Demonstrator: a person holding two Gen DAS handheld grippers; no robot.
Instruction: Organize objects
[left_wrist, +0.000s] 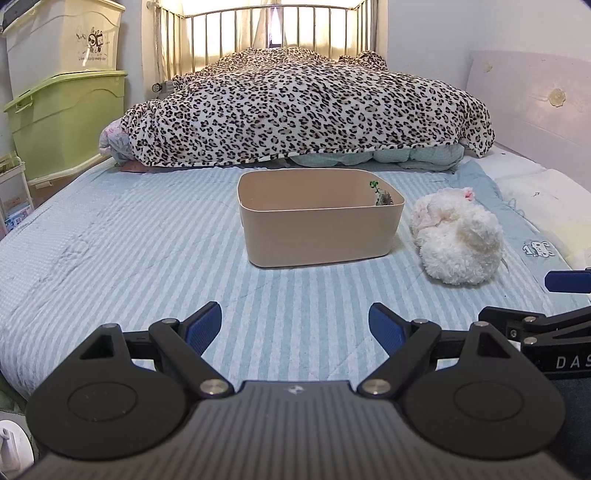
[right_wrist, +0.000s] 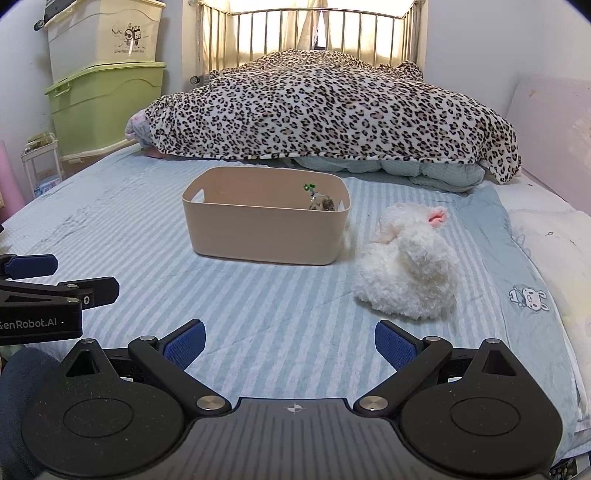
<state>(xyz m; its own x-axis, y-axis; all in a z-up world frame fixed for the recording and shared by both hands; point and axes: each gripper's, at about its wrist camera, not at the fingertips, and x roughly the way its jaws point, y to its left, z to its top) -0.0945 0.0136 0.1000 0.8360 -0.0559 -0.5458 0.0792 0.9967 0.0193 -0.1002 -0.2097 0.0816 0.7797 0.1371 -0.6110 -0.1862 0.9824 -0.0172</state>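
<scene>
A beige plastic bin (left_wrist: 317, 236) (right_wrist: 266, 236) stands on the striped bed sheet. A small grey-brown object with a green sprig (left_wrist: 382, 197) (right_wrist: 321, 203) lies inside it at the right end. A white fluffy plush toy (left_wrist: 458, 240) (right_wrist: 406, 269) with a pink bit lies on the sheet just right of the bin. My left gripper (left_wrist: 295, 328) is open and empty, low over the sheet in front of the bin. My right gripper (right_wrist: 290, 345) is open and empty, in front of the bin and the plush.
A leopard-print blanket (left_wrist: 303, 107) is heaped over bedding behind the bin. Cream and green storage boxes (left_wrist: 62, 92) are stacked at the left. A metal bed rail (left_wrist: 273, 29) is at the far end. A headboard panel (left_wrist: 535, 92) and a pillow (left_wrist: 535, 192) lie at the right.
</scene>
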